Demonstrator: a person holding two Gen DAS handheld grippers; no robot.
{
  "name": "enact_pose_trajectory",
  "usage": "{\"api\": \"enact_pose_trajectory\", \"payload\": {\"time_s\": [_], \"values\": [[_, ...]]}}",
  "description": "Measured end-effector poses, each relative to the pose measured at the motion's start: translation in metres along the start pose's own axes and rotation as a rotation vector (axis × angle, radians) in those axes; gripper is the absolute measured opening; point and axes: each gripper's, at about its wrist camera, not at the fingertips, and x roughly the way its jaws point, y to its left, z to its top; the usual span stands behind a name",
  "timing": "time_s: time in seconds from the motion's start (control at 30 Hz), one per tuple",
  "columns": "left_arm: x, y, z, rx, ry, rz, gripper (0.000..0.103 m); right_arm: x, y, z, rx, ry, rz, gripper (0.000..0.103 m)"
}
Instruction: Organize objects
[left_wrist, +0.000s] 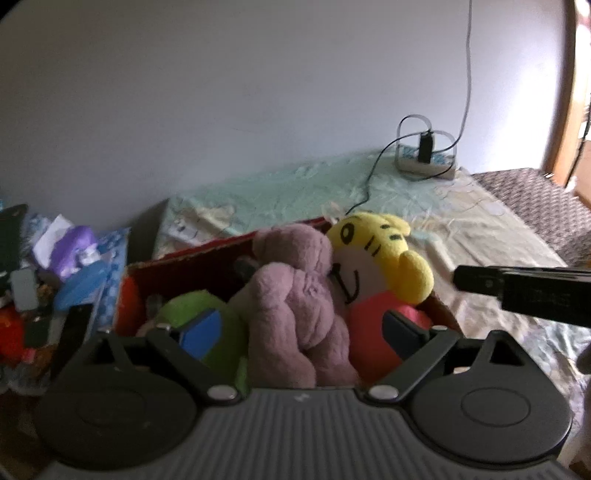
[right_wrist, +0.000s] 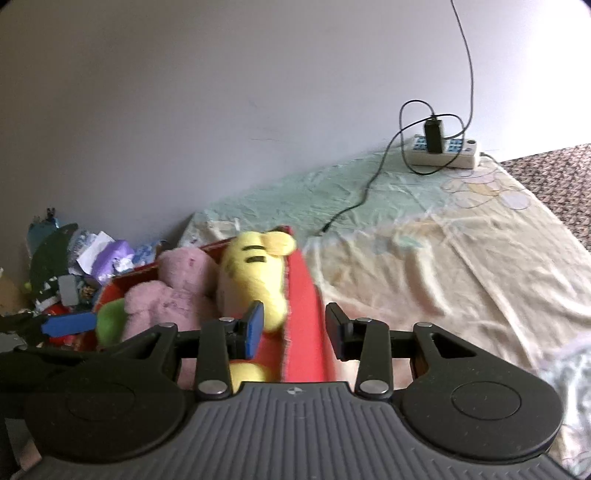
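A red cardboard box (left_wrist: 192, 254) (right_wrist: 303, 317) on the bed holds soft toys: a mauve plush bear (left_wrist: 295, 310) (right_wrist: 173, 288), a yellow tiger plush (left_wrist: 384, 254) (right_wrist: 255, 273) with a red body, and a green plush (left_wrist: 199, 306) (right_wrist: 109, 321). My left gripper (left_wrist: 295, 332) is open, its fingers either side of the mauve bear, just above the box. My right gripper (right_wrist: 293, 328) is open and straddles the box's right wall, one finger by the tiger. The right gripper's finger (left_wrist: 517, 288) shows at the right of the left wrist view.
The bed sheet (right_wrist: 424, 236) spreads to the right. A white power strip (right_wrist: 443, 151) with a black charger and cables lies at the far corner by the wall. A pile of clutter (left_wrist: 55, 266) (right_wrist: 74, 266) sits left of the box.
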Motion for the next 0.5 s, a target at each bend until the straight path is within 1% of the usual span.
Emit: {"api": "enact_pose_trajectory", "payload": {"time_s": [0.1, 0.17, 0.3, 0.5], "values": [[0.001, -0.017, 0.000, -0.008, 0.036, 0.030, 0.095, -0.008, -0.014, -0.003, -0.002, 0.017, -0.015, 0.043], [0.000, -0.029, 0.000, -0.012, 0.060, 0.037, 0.095, -0.016, -0.026, -0.006, 0.000, 0.025, -0.030, 0.045], [-0.001, -0.061, 0.000, -0.011, 0.095, 0.025, 0.095, -0.036, -0.053, -0.011, 0.001, 0.031, -0.093, 0.052], [-0.001, -0.114, -0.006, 0.019, 0.147, 0.015, 0.096, -0.059, -0.086, -0.019, 0.017, 0.048, -0.142, 0.052]]}}
